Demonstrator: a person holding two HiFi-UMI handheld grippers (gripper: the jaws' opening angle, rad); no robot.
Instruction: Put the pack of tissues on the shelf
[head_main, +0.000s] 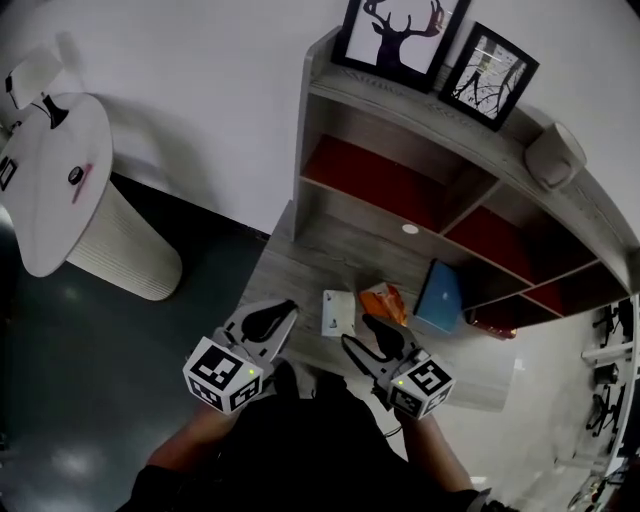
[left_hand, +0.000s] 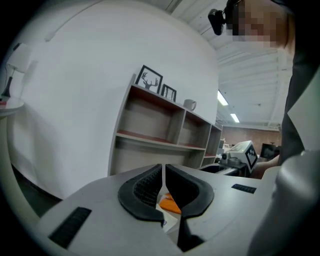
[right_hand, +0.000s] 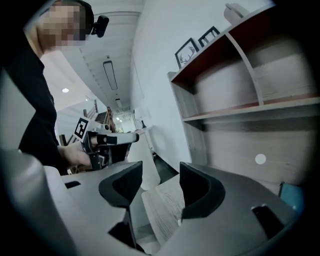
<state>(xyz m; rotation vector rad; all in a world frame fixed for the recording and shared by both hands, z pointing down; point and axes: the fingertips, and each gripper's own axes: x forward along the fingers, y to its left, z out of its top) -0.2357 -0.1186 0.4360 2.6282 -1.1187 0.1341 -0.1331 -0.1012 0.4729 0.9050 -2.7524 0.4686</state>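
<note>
A flat white pack of tissues (head_main: 337, 312) lies on the grey wooden ledge (head_main: 300, 265) at the foot of the shelf unit (head_main: 400, 110). My left gripper (head_main: 285, 308) sits just left of the pack with its jaws together and nothing in them; in the left gripper view (left_hand: 163, 167) only a thin slit shows between the pads. My right gripper (head_main: 358, 331) is just right of the pack and near the front edge, with its jaws apart. In the right gripper view (right_hand: 161, 170) only the bare wood of the ledge shows between them.
An orange packet (head_main: 385, 302) and a blue pack (head_main: 440, 295) lie right of the tissues. Two framed pictures (head_main: 395, 30) and a pale mug (head_main: 553, 155) stand on the shelf top. A round white table (head_main: 55, 180) stands at the left.
</note>
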